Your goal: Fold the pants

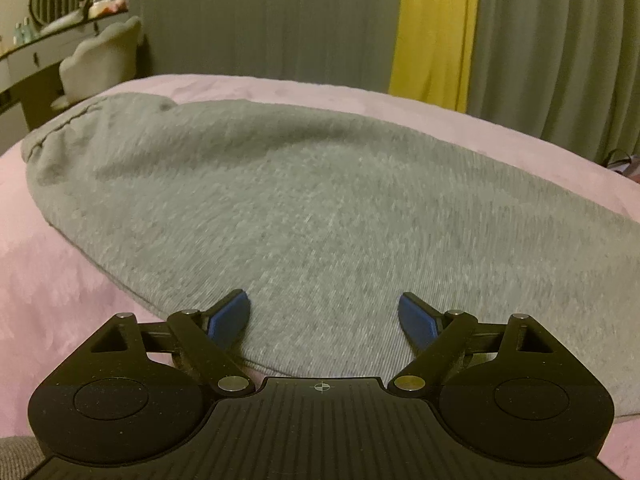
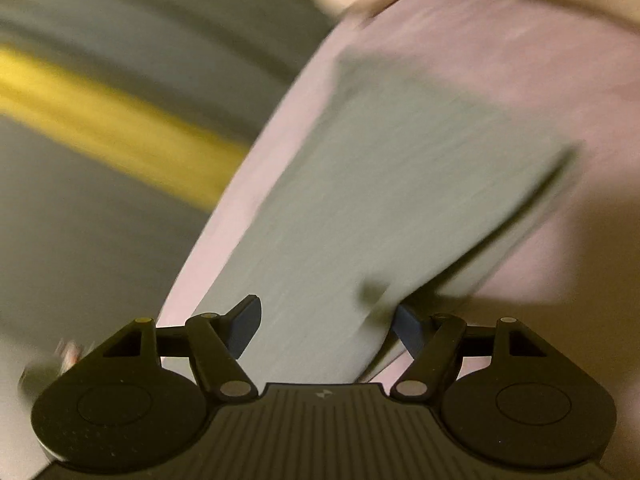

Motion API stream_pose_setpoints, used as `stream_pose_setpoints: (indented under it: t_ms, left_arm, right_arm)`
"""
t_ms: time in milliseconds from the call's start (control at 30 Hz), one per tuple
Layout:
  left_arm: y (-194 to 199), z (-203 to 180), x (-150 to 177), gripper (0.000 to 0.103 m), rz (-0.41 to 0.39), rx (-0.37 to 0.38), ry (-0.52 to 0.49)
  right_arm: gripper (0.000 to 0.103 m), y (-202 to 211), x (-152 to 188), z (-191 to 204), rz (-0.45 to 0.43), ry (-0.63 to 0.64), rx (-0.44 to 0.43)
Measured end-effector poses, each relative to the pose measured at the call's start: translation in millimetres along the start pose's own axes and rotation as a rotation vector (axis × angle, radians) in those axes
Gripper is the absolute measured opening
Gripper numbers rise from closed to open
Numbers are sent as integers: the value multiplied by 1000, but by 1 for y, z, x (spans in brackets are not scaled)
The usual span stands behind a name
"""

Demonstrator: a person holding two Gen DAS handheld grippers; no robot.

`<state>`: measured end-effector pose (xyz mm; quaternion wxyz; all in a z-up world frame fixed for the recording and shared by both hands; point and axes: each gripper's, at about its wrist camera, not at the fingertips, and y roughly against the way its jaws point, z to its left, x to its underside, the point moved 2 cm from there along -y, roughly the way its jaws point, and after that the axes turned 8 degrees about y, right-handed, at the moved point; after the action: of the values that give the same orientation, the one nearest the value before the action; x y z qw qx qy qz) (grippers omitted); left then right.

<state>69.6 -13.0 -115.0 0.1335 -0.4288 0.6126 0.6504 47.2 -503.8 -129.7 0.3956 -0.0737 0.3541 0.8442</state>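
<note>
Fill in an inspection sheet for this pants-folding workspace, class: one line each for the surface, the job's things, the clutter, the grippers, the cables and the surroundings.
Surface: pink bedspread, soft and fuzzy, bare around the garment.
Job's things: grey pants lying flat on the bedspread, gathered waistband at far left of the left wrist view; fold state unclear.
Clutter: nothing seen on the bed.
Grippers: left gripper open above the pants, nothing between its fingers; right gripper open over the pants' edge, view blurred.
Cables: a thin dark loop at the far right edge, too small to identify.
Surroundings: grey curtains with a yellow panel; dressing table with round mirror and pale chair.
</note>
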Motion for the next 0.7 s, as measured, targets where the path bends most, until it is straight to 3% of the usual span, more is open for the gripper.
stream_pose_setpoints:
  t_ms: [167, 267, 333, 467, 600, 700]
  left_arm:
    - [0, -1, 1, 89, 0, -2, -4]
    - [-1, -2, 1, 91, 1, -3, -10]
    - [-1, -3, 1, 91, 0, -6, -16]
    - [0, -1, -1, 90, -5, 2, 1]
    - [3, 10, -10, 90, -45, 34, 102]
    - [0, 20, -18, 89, -79, -12, 155]
  right_arm:
    - [73, -32, 12, 17, 179, -43, -297]
    - [76, -41, 17, 31, 203, -22, -371]
    - [83, -46, 15, 36, 169, 6, -344]
    - [84, -57, 11, 36, 73, 8, -212]
    - [84, -62, 6, 24, 61, 3, -142]
    - [83, -69, 5, 11, 50, -26, -63]
